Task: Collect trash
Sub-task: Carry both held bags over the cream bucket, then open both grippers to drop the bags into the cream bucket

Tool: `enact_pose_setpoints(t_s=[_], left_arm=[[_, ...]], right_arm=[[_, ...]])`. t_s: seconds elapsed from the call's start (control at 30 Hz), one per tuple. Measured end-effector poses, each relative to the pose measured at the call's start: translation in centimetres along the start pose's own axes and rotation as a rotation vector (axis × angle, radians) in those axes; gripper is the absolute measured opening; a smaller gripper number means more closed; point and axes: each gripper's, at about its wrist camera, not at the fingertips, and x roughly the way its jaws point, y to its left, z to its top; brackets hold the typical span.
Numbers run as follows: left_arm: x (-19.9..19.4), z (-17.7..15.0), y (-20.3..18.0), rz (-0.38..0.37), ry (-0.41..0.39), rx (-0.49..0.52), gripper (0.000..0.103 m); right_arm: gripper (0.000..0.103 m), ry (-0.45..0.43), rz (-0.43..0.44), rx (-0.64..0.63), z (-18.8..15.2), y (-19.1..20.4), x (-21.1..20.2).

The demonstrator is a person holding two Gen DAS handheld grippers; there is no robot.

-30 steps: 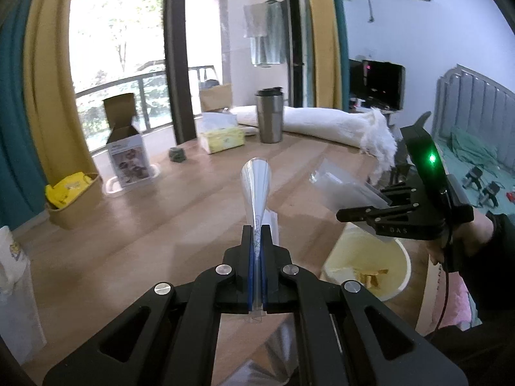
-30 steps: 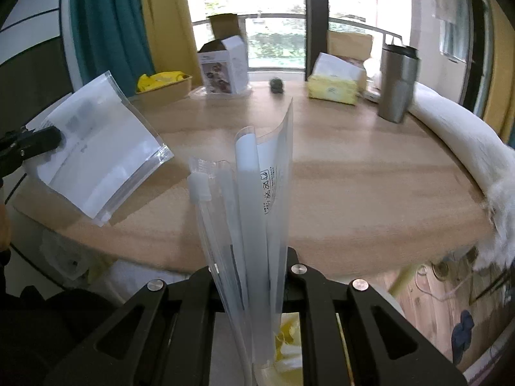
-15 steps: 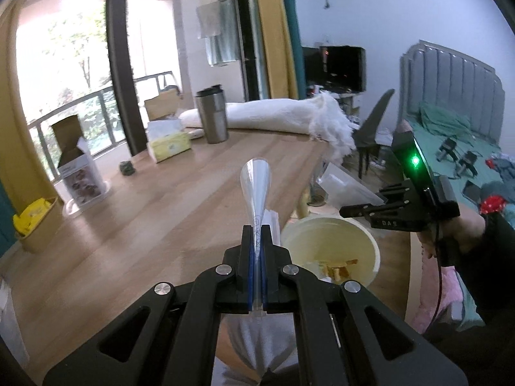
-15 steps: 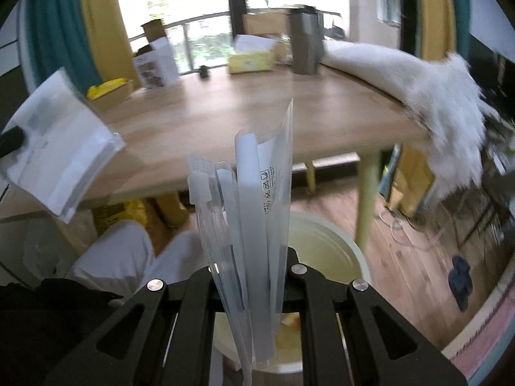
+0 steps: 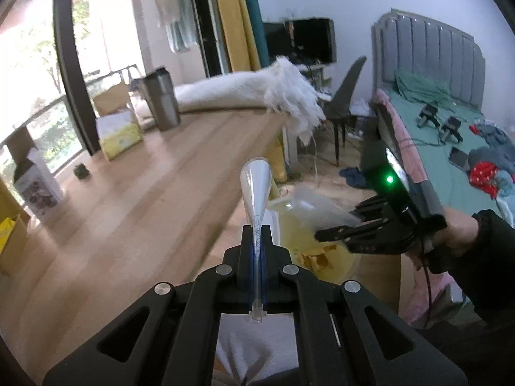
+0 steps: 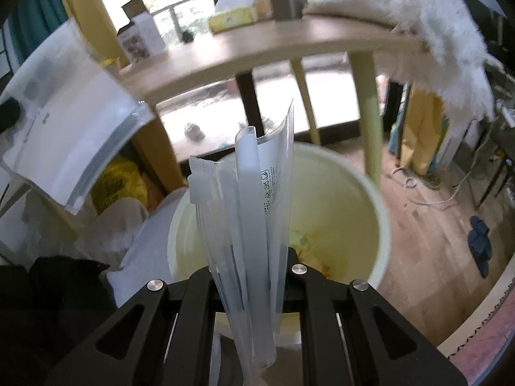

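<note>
The left gripper is pinched tight on a clear flat plastic bag. The right gripper squeezes a crumpled clear plastic wrapper over the round cream bin, which stands on the wood floor beside the long wooden table. A white fluffy blanket hangs off the table's end.

The left wrist camera sits just behind the left claw, looking forward and downward along the wooden counter toward the bed, with the right claw seen side-on close at the right. The right wrist camera sits just behind its own claw, tilted steeply down into the cream bin, close beneath it, and under the counter's edge. Both views share the bin, the counter and the white fringed cloth at its corner.
</note>
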Motion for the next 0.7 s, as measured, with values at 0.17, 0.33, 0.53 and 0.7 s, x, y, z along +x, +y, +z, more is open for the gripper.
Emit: enact_pose_setpoints(t_s=[0.17, 0.33, 0.53, 0.7], left_arm=[[2.2, 0.5, -1.1, -0.016, 0.039, 0.036, 0.004], [4.1, 0.8, -1.6, -0.022, 0.070, 0.044, 0.004], [6.2, 1.3, -3.0, -0.035, 0.096, 0.073, 0.004], [7.9, 1.6, -4.2, -0.052, 0.108, 0.094, 0.004]], right_arm=[[0.023, 0.007, 0.039, -0.040, -0.6, -0.1, 1.3], [0.065, 0.009, 0.012, -0.049, -0.7, -1.1, 1.4], [0.069, -0.037, -0.021, -0.004, -0.7, -3.2, 0.1], [0.069, -0.054, -0.064, 0.037, -1.4, -5.3, -1.2]])
